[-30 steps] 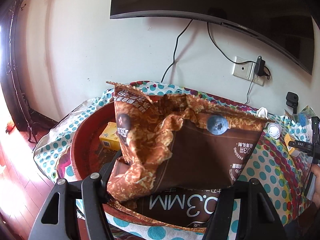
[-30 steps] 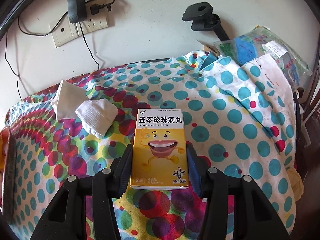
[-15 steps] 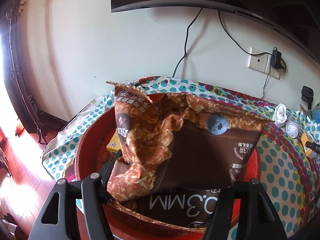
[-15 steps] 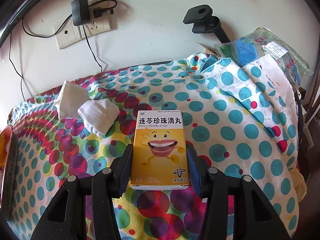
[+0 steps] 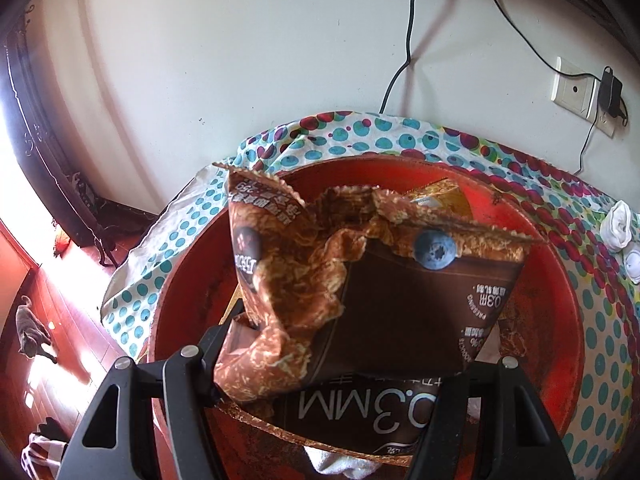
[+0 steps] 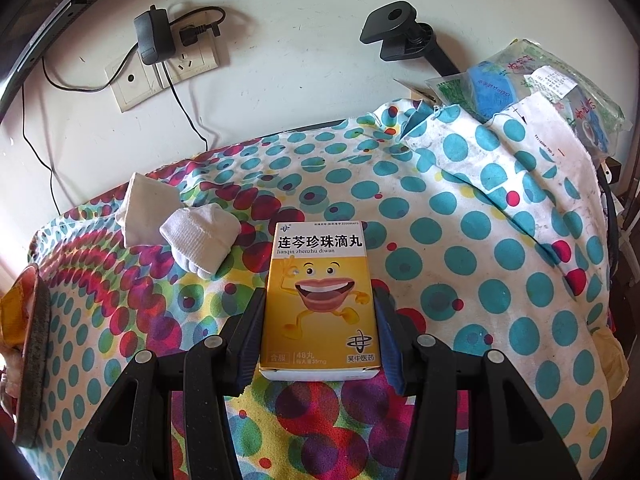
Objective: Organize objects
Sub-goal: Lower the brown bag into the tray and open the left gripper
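Note:
My left gripper (image 5: 348, 360) is shut on a crumpled brown snack bag (image 5: 384, 304) with a blueberry picture. The bag hangs over a big red basin (image 5: 560, 320) that stands on the dotted tablecloth (image 5: 600, 360). Inside the basin lie a yellow box (image 5: 440, 196), mostly hidden behind the bag, and a white cloth (image 5: 340, 466) under it. In the right wrist view my right gripper (image 6: 320, 324) is shut on a yellow medicine box (image 6: 320, 292) with a cartoon mouth, just above the dotted tablecloth (image 6: 460, 240). Whether this box touches the cloth I cannot tell.
Two white socks (image 6: 200, 236) lie left of the medicine box, and the basin's rim (image 6: 32, 340) shows at the far left. Plastic packets (image 6: 540, 92) and a black clamp (image 6: 400, 36) sit at the back right. Wall sockets (image 6: 160, 72) with cables hang behind. A cat (image 5: 30, 332) stands on the floor.
The left gripper has carried the bag further over the basin, which now fills the view beneath it; the wall socket has slid right. The right gripper and its box have barely moved.

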### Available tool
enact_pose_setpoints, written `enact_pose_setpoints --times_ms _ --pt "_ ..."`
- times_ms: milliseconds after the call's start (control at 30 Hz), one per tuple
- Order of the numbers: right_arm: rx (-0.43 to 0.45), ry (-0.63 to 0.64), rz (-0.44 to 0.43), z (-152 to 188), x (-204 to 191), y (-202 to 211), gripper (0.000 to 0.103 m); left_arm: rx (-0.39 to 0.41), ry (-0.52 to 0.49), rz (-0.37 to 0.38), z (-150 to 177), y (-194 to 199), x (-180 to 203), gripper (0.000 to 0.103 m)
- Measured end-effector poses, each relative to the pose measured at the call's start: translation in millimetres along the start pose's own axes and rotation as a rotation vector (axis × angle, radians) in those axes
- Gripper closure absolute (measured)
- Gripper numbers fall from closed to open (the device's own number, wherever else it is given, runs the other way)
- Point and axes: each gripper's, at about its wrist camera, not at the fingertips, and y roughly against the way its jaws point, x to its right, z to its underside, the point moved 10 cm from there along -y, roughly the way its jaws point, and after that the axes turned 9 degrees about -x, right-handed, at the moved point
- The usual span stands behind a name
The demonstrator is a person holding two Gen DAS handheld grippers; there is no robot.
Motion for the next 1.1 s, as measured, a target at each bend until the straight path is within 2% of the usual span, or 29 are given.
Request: enact_pose_setpoints --times_ms 100,467,667,733,800,833,900,967,1100 --pt "0.000 -0.008 -0.012 0.5 0.5 -0.6 0.055 -0.028 -0.009 -0.017 -0.5 -11.4 2.0 0.036" --pt "-0.007 -0.006 -0.010 1.8 -0.7 -2.3 0.055 -0.048 -0.017 -0.055 -17.5 -24.2 4.8 0.036" --pt "-0.006 -0.003 -0.005 2.3 -0.6 -3.1 0.055 -0.054 -0.006 -0.044 -20.9 -27.5 6.0 0.036" --pt "-0.006 -0.003 -0.004 2.3 -0.4 -3.2 0.055 -0.059 -0.008 -0.051 -21.0 -27.6 6.0 0.035" --pt "-0.006 -0.002 -0.002 2.4 -0.5 -3.7 0.055 -0.052 -0.027 -0.069 -19.6 -24.6 8.5 0.030" --pt "-0.006 -0.002 -0.003 2.4 -0.6 -3.6 0.055 -0.042 -0.039 -0.070 -17.7 -21.3 10.4 0.026" --pt "-0.005 -0.003 -0.003 2.3 -0.6 -3.6 0.055 0.032 -0.047 -0.069 -14.7 -3.6 11.2 0.014" --pt "-0.006 -0.001 -0.001 2.6 -0.4 -3.7 0.055 0.105 -0.027 -0.078 -10.3 20.1 7.3 0.013" --pt "-0.003 -0.006 0.011 2.7 1.3 -3.8 0.055 0.224 0.030 -0.038 10.9 71.1 -5.5 0.013"
